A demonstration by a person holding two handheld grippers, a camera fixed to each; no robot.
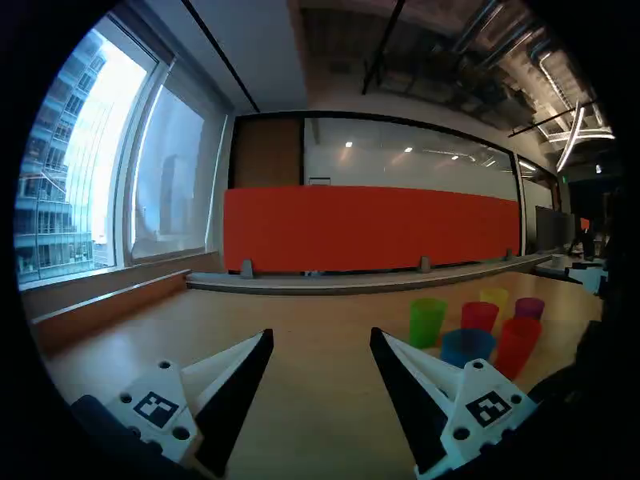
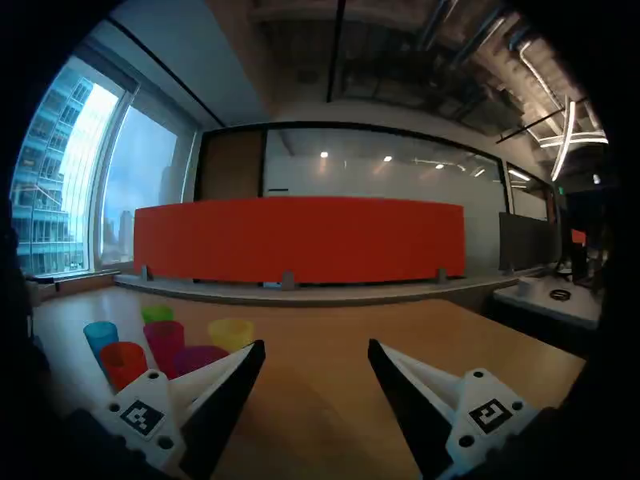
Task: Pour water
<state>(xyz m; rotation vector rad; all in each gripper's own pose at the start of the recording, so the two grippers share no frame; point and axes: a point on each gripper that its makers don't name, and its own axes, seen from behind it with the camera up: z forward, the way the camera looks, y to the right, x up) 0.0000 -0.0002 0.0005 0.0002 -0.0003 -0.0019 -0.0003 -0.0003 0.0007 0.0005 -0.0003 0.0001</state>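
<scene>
Grippers both stand wide open, holding and touching nothing: the left gripper (image 1: 321, 340) over the wooden table (image 1: 320, 424), the right gripper (image 2: 316, 348) likewise. Coloured plastic cups (image 1: 479, 315) cluster on the table to the right of the left gripper. In the right gripper view the cups (image 2: 164, 340) sit at left. Each stands upright, mouth up. Square black-and-white marker tags (image 1: 156, 408) sit on the fingers.
</scene>
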